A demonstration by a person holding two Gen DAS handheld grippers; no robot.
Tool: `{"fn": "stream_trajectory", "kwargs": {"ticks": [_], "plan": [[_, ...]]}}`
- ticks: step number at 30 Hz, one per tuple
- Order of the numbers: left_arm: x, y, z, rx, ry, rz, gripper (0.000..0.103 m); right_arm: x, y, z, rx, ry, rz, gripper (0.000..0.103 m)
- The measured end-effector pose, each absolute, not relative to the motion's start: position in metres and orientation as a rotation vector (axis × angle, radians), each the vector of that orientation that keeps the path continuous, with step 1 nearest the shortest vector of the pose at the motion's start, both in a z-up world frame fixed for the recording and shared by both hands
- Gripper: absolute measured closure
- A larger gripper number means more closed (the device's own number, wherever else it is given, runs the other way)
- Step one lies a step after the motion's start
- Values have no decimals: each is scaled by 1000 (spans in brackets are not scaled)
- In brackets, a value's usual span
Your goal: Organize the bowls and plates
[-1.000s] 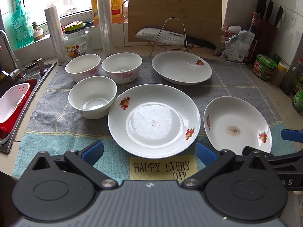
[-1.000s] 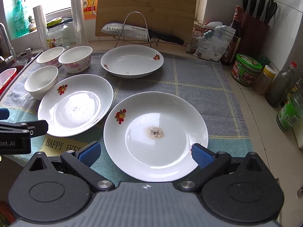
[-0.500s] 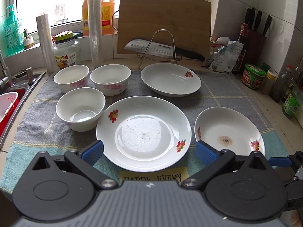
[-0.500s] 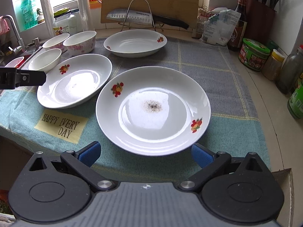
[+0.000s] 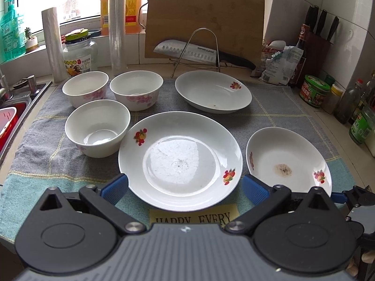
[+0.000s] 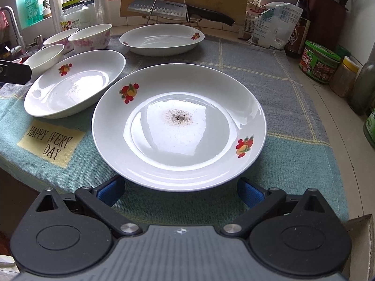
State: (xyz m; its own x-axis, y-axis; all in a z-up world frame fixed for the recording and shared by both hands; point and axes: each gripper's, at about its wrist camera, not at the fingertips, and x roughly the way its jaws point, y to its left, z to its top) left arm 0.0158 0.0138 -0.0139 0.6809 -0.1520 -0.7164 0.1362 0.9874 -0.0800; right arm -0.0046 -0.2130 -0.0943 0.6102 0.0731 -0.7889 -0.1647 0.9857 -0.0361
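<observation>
Three white plates with fruit prints lie on a towel. The middle plate (image 5: 180, 160) sits just ahead of my open left gripper (image 5: 185, 188), its near rim between the blue pads. The right plate (image 6: 179, 126) has a dark stain and sits just ahead of my open right gripper (image 6: 180, 190); it also shows in the left wrist view (image 5: 288, 160). A third plate (image 5: 213, 94) lies at the back. Three white bowls stand at the left: a near bowl (image 5: 97, 127) and two flowered bowls (image 5: 85, 91) (image 5: 136, 89) behind it.
The grey and teal towel (image 6: 269, 75) covers the counter. A sink (image 5: 14, 117) is at the left. A cutting board (image 5: 204, 18), a knife on a wire rack (image 5: 196, 52), jars and bottles line the back and right.
Both grippers have dropped lower and drawn closer to the counter's front edge. The plates now sit nearer to the pads. Nothing on the towel has moved.
</observation>
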Motion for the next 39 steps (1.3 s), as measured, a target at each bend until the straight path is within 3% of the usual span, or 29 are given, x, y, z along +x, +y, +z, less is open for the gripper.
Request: {"fn": "stream_trajectory", "kwargs": {"ticks": [20,39], "plan": [[47,8,-31,45,814,-391,1,-7,-224,-102,-112,773,209,0],[87,-74,-17,138,811,-569,1,-7,-247,-103,-192,749,394,0]]}}
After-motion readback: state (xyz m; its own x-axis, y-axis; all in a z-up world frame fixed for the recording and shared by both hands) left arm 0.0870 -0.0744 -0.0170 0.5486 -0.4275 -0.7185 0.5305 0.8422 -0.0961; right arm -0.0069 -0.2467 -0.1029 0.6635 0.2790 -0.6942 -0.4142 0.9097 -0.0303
